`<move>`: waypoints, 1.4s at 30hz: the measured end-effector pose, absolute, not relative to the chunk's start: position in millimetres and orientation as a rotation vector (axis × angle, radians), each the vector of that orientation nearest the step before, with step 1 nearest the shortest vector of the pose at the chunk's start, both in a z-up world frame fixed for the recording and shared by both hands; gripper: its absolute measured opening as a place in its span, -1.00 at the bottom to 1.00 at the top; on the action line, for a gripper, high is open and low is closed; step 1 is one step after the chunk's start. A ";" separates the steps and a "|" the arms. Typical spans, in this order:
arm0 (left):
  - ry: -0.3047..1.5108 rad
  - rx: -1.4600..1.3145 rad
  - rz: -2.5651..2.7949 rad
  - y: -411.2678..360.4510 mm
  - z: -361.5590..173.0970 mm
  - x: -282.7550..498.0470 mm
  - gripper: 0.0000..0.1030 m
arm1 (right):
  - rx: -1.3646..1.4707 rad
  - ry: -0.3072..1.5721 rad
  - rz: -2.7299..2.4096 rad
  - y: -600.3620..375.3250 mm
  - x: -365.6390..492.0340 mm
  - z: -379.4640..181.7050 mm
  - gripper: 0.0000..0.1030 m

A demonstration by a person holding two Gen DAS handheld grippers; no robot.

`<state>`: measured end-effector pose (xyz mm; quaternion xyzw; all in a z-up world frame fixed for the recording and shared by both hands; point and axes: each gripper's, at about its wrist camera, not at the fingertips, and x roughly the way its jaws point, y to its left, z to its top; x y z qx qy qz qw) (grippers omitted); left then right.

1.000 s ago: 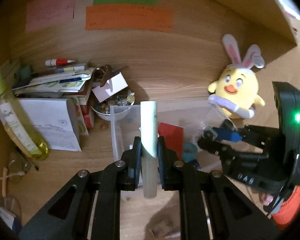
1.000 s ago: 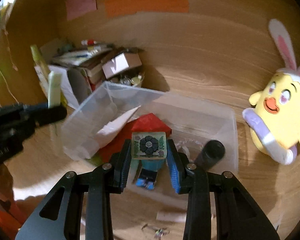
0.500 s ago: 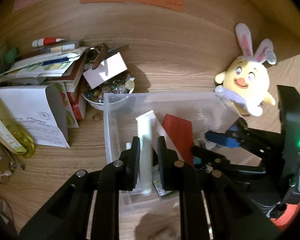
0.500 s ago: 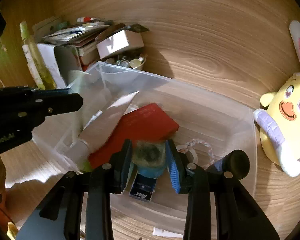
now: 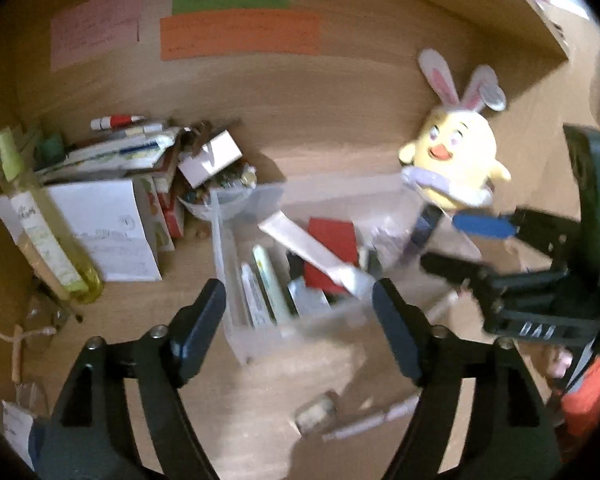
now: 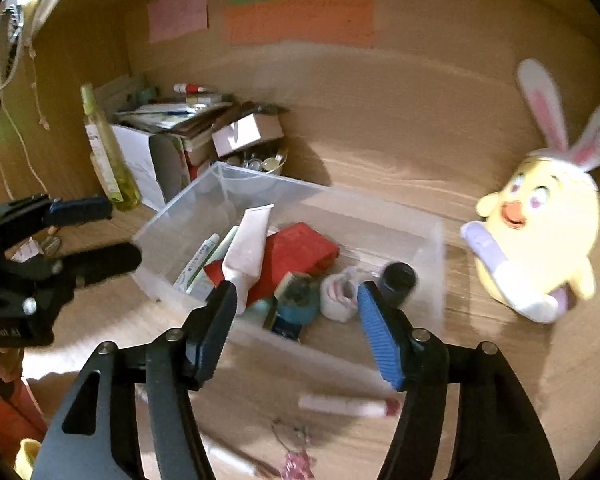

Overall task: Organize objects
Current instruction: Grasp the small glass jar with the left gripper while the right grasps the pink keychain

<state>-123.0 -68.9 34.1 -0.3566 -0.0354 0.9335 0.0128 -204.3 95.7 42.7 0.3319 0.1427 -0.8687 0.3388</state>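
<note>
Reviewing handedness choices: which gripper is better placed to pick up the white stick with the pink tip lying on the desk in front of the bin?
Right, probably. Both grippers are open and empty, but the white stick lies just below the right gripper, nearly between its fingers. The left gripper sits over the clear bin's left end, farther off.

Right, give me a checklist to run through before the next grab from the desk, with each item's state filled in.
1. Left gripper empty, jaws having just opened: ok.
2. Right gripper empty, jaws also just opened: ok.
3. Pale green stick lying inside the clear plastic bin: ok.
4. Small patterned teal box resting in the bin: ok.
5. Loose items left on the wooden desk, such as the white tube with a red cap: not ok.
6. Whether the tube is capped tight: cannot tell, blurred.
</note>
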 end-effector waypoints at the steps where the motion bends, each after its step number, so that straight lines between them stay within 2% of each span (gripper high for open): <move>1: -0.103 -1.117 2.899 -66.1 31.8 -116.5 0.53 | 0.853 0.374 -2.269 101.4 -199.3 43.4 0.21; 4: -0.078 -1.140 2.893 -60.2 23.3 -102.0 0.60 | 0.846 0.390 -2.278 119.9 -185.2 39.7 0.21; 18: -0.127 -1.451 2.818 -58.1 -53.4 -95.8 0.60 | 1.006 0.427 -2.286 154.2 -165.6 -26.5 0.20; 24: -0.187 -1.491 2.807 -57.6 -67.7 -95.6 0.59 | 1.088 0.406 -2.227 150.8 -169.1 -41.9 0.03; 27: -0.195 -1.483 2.797 -55.9 -66.5 -93.8 0.42 | 1.117 0.409 -2.204 147.1 -168.9 -48.0 -0.17; 32: -0.185 -1.454 2.814 -57.4 -64.6 -87.5 -0.02 | 1.101 0.439 -2.205 144.2 -163.2 -51.3 -0.42; 33: -0.189 -1.449 2.812 -57.9 -63.9 -86.4 -0.14 | 1.096 0.441 -2.200 143.7 -161.8 -51.6 -0.52; 34: -0.196 -1.447 2.811 -58.6 -63.5 -85.3 -0.14 | 1.093 0.444 -2.196 143.6 -160.5 -51.4 -0.62; 39: -0.256 -1.408 2.816 -62.7 -58.5 -81.6 -0.15 | 1.072 0.456 -2.209 142.0 -157.0 -49.3 -0.66; 42: -0.275 -1.370 2.831 -63.1 -51.0 -81.6 -0.15 | 1.046 0.410 -2.217 143.4 -156.2 -36.7 -0.86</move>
